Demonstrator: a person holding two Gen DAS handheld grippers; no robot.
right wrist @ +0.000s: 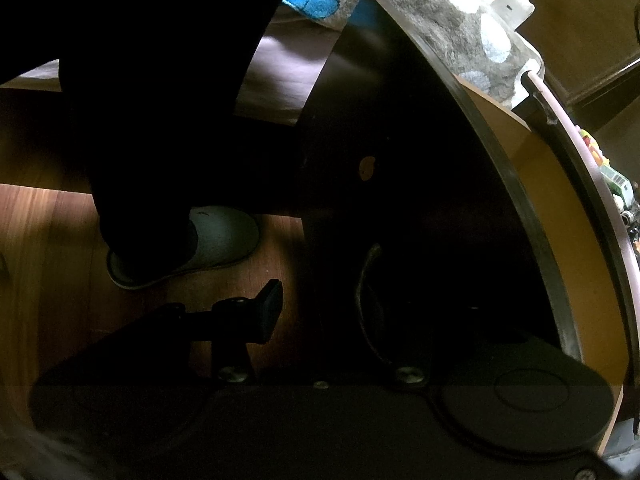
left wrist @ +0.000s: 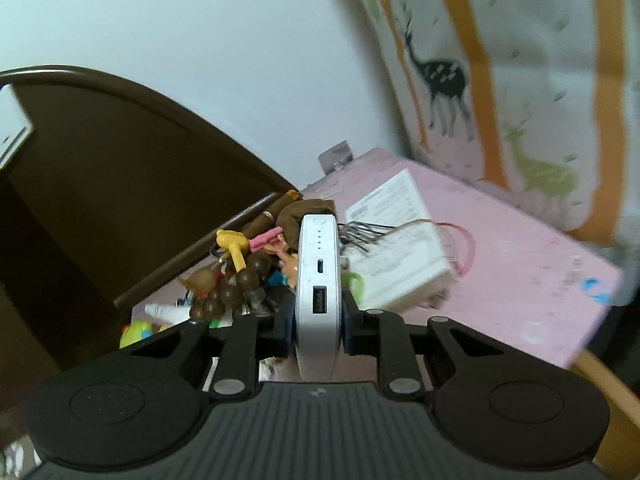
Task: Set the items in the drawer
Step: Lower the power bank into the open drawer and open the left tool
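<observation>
My left gripper (left wrist: 318, 322) is shut on a white power bank (left wrist: 319, 280), held on edge with its USB ports facing the camera, above the pink table top (left wrist: 520, 264). Behind it lies a pile of small items: brown beads (left wrist: 236, 284), a yellow and pink toy (left wrist: 244, 244), a white box (left wrist: 400, 248) with cords. My right gripper (right wrist: 320, 312) is low beside the dark front of the open drawer (right wrist: 400, 200), whose light wooden inside (right wrist: 560, 240) shows at right. Only its left finger (right wrist: 268, 312) is visible; the right one is lost in shadow.
A dark brown headboard or cabinet panel (left wrist: 120, 184) stands left of the table. A curtain with deer print (left wrist: 500, 80) hangs at the right. Below, a person's slippered foot (right wrist: 200, 244) stands on wooden floor, with a grey rug (right wrist: 440, 20) behind.
</observation>
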